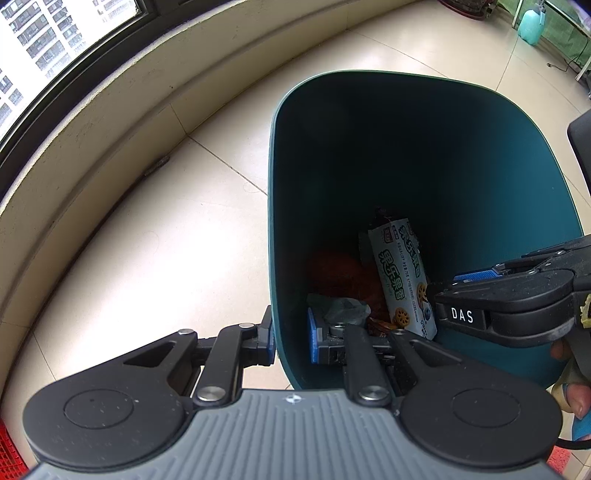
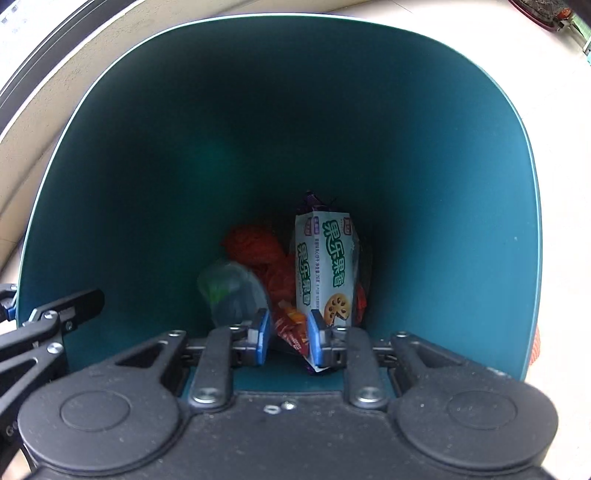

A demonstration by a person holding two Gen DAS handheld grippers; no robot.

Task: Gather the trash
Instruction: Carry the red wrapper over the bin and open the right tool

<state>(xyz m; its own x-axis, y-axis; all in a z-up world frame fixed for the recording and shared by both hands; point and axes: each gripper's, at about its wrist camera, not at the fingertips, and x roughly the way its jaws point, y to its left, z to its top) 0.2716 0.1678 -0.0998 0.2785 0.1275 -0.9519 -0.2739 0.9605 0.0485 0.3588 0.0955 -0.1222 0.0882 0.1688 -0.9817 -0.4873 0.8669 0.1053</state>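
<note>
A dark teal trash bin (image 1: 369, 77) stands on the tiled floor. My left gripper (image 1: 291, 343) is shut on the bin's near rim, with one finger outside the wall and one inside. At the bottom of the bin (image 2: 184, 147) lie a white biscuit box (image 2: 325, 266) with green lettering, a crumpled orange bag (image 2: 258, 251), a clear plastic piece (image 2: 232, 291) and a red snack wrapper (image 2: 291, 328). My right gripper (image 2: 288, 334) hangs inside the bin's mouth, open, with the wrapper showing through the gap below its pads. The left wrist view shows the right gripper (image 1: 447, 288) with nothing held.
A window and a curved cream ledge (image 1: 110, 122) run along the left. Pale floor tiles (image 1: 166, 240) surround the bin. A light green bottle (image 1: 532, 20) stands far right, a red crate (image 1: 9, 454) at the lower left. A person's hand (image 1: 576, 398) holds the right gripper.
</note>
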